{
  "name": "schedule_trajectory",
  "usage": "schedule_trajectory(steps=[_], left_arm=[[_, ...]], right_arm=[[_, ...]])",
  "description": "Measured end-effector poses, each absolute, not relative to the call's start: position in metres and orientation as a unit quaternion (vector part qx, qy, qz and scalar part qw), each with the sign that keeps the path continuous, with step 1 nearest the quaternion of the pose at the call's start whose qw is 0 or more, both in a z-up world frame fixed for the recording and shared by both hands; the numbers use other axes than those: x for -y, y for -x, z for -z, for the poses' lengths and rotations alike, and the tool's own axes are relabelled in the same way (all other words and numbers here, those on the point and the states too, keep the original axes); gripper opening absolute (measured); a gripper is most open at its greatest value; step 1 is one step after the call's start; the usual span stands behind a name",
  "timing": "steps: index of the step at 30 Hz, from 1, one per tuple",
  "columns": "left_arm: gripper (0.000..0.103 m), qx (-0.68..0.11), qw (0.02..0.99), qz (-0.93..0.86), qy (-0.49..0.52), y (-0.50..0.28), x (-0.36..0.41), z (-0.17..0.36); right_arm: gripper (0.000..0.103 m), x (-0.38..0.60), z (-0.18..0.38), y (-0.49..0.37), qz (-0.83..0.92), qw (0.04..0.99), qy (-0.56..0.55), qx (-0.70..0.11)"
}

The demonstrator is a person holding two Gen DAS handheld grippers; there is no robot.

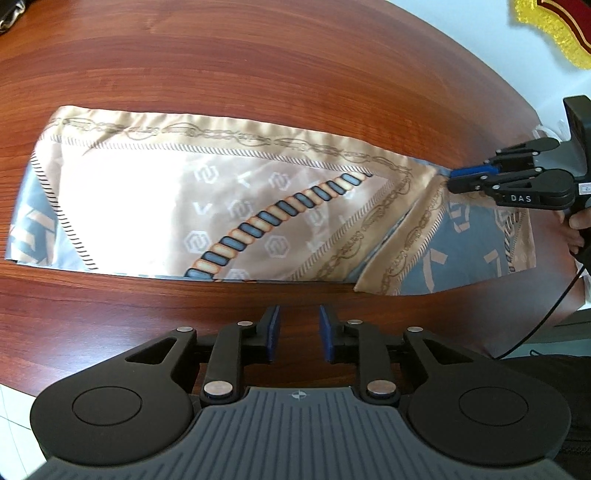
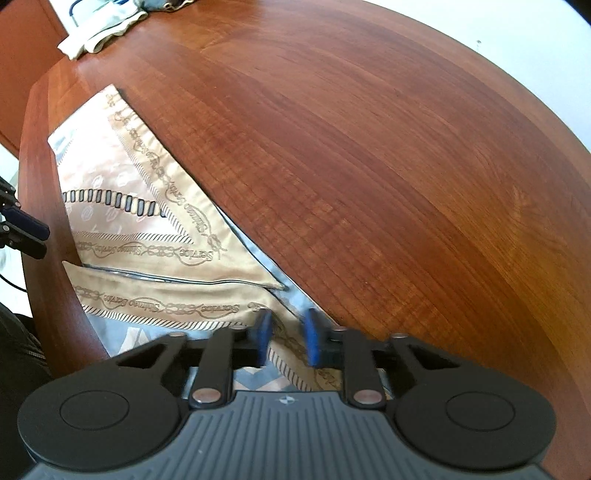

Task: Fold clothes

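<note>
A satin scarf [image 1: 221,206] in beige and grey-blue, printed with chains, lies flat as a long folded band on the wooden table [image 1: 258,66]. Its right end is folded over. My left gripper [image 1: 299,332] hovers over bare wood just in front of the scarf's near edge, open, with nothing between its blue pads. My right gripper [image 1: 452,179] comes in from the right, and its fingertips sit together on the scarf's far edge at the folded end. In its own blurred view the right gripper [image 2: 288,339] has the scarf [image 2: 155,266] band between its pads.
A pile of white cloth [image 2: 99,29] lies at the table's far corner. A red banner with gold fringe [image 1: 554,29] hangs on the wall. A hand [image 1: 580,221] holds the right gripper and a black cable [image 1: 546,321] trails from it. The table's edge [image 2: 40,221] runs beside the scarf.
</note>
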State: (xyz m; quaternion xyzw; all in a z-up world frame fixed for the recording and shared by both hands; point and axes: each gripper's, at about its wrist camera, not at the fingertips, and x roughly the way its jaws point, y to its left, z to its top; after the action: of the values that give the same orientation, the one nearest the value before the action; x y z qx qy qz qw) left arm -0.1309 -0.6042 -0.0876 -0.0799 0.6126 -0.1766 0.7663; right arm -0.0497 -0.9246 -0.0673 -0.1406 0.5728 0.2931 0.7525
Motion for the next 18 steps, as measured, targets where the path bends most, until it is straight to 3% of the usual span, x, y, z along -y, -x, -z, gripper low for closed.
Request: schedule_trajectory(steps=[6,9,11,18], left_arm=[[0.026,-0.61,0.769,0.173,0.08,0.128,0.6,0.086],[0.026,-0.61,0.77,0.174,0.077,0.126,0.601,0.086],[0.026,-0.609,0.77,0.176,0.075,0.126,0.602,0.085],[0.027,-0.607,0.772,0.176,0.075,0.125,0.602,0.082]], right_arm=[[0.003,0.929,0.064,0.054,-0.287,0.757,0.136,-0.571],[0.012,0.927,0.063,0.055,-0.293,0.757,0.14,-0.567],[0.026,0.926,0.061,0.056,-0.295,0.759,0.145,-0.562],[0.027,0.914,0.065,0.052,-0.307,0.752,0.16,-0.56]])
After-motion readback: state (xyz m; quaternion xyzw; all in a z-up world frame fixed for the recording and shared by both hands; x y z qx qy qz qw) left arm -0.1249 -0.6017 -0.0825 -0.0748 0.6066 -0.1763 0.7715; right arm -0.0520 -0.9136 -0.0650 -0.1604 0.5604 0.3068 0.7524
